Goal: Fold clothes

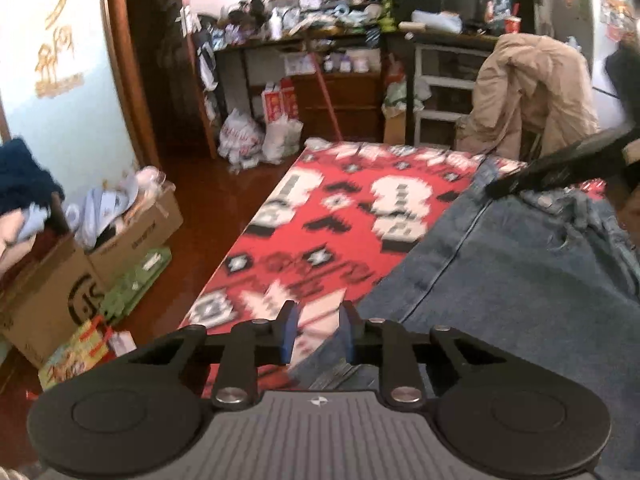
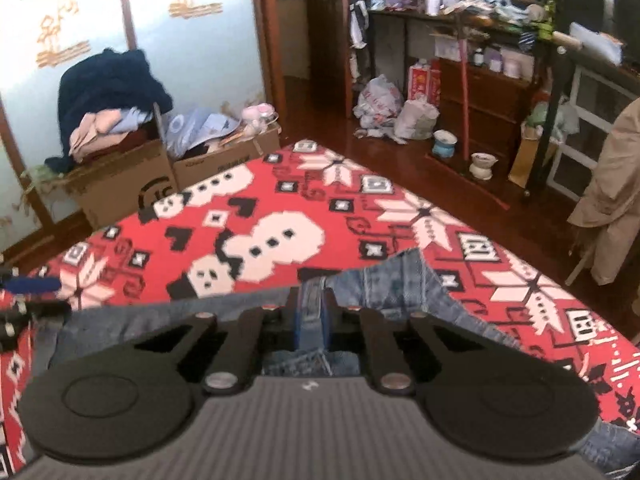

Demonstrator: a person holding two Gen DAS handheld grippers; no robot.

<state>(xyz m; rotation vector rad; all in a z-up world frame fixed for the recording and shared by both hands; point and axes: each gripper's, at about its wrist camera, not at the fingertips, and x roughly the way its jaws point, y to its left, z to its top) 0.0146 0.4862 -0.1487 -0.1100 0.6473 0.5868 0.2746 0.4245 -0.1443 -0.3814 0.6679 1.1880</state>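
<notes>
Blue jeans [image 1: 520, 280] lie on a red, white and black patterned blanket [image 1: 340, 220]. My left gripper [image 1: 318, 332] hovers at the jeans' left edge. Its blue pads [image 1: 290, 334] stand apart, with blanket and a bit of denim hem showing in the gap and no pad pressing on cloth. My right gripper [image 2: 314, 320] is shut on a raised fold of the jeans [image 2: 400, 284], which bunch up beyond its fingers. In the left wrist view the right gripper [image 1: 494, 190] reaches onto the far end of the jeans. The left gripper's blue pad [image 2: 32, 284] shows at the left edge of the right wrist view.
Cardboard boxes [image 2: 120, 184] piled with clothes stand left of the blanket [image 2: 240, 220]. A beige coat [image 1: 532, 96] hangs over a chair at the far right. Cluttered shelves [image 1: 320, 40], plastic bags [image 1: 240, 136] and small pots [image 2: 444, 144] line the wooden floor beyond.
</notes>
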